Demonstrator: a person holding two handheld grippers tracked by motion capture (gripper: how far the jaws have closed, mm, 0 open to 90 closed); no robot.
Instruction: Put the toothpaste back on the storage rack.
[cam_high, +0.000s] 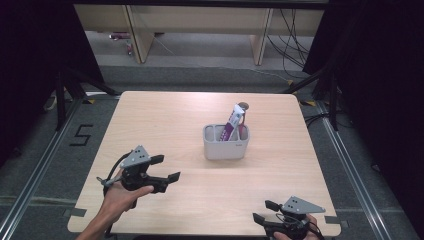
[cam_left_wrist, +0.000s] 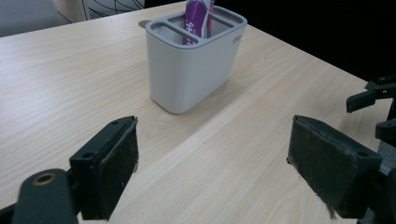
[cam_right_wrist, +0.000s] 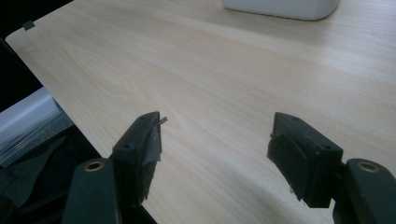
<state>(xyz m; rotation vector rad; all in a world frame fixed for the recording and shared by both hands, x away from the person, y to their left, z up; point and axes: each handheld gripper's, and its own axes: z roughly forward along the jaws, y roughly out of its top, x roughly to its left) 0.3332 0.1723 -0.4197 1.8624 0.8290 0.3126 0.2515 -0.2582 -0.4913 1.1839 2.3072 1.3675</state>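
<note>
A white, divided holder (cam_high: 226, 142) stands a little right of the table's middle, with a purple and white tube (cam_high: 233, 121) leaning upright in it. The holder (cam_left_wrist: 194, 60) and tube (cam_left_wrist: 196, 21) also appear in the left gripper view, ahead of the open jaws. My left gripper (cam_high: 165, 168) hovers open at the front left, held by a hand, pointing right toward the holder with nothing between its jaws. My right gripper (cam_high: 265, 211) sits open and empty at the front right edge. The holder's base (cam_right_wrist: 280, 7) shows at the top of the right gripper view.
The light wood table (cam_high: 165, 120) has rounded corners. A small round brown disc (cam_high: 243, 105) lies on the table behind the holder. Dark curtains flank both sides; cables and desk legs stand on the floor beyond the far edge.
</note>
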